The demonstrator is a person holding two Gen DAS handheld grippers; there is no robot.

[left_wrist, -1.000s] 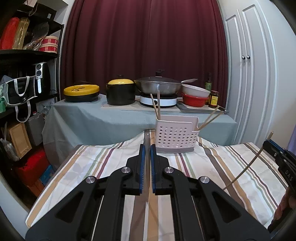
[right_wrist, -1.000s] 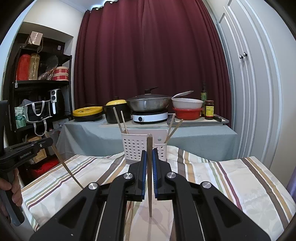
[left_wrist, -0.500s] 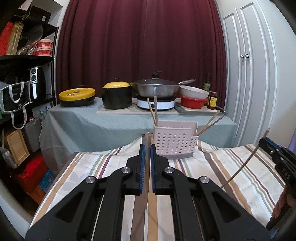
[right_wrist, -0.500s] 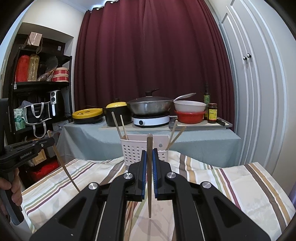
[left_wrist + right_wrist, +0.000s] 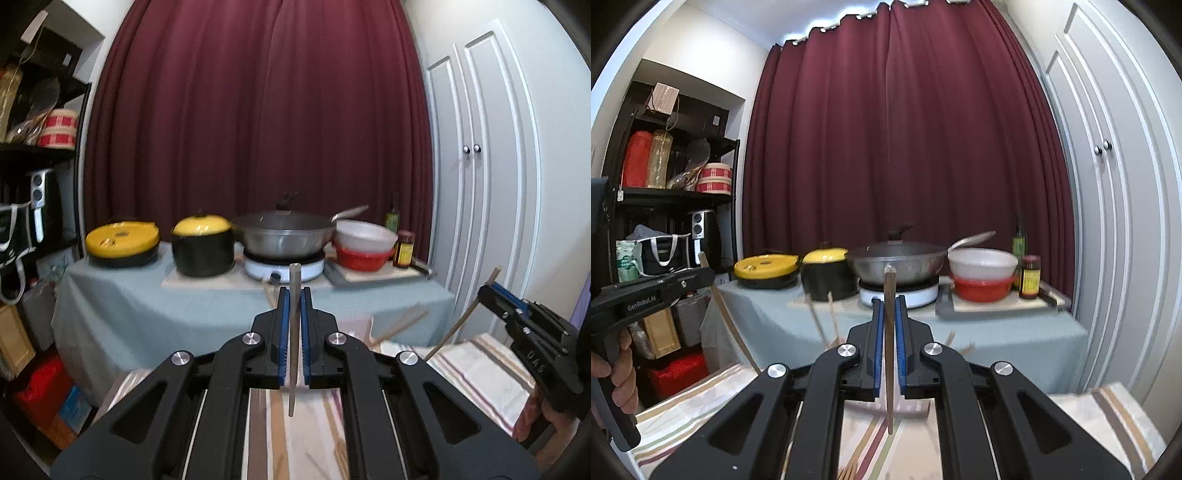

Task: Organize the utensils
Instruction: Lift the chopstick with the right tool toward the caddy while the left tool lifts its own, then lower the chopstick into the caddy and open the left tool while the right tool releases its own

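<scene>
Lettering "GenRobot.AI" marks left gripper (image 5: pixel 701 275); each gripper's jaws clamp a chopstick (image 5: pixel 888 354).

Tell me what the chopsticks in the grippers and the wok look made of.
Chopstick in left gripper, chopstick in right gripper: probably bamboo or wood, matte tan-brown, squared top. Wok: metal, likely steel or aluminium; dull grey sheen, soft highlights.

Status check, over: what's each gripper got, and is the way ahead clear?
Left gripper shut on a chopstick, upright. Right gripper shut on a second chopstick, upright. Utensil holder mostly hidden behind the fingers; chopsticks already in it poke up. Nothing visibly blocking.
</scene>
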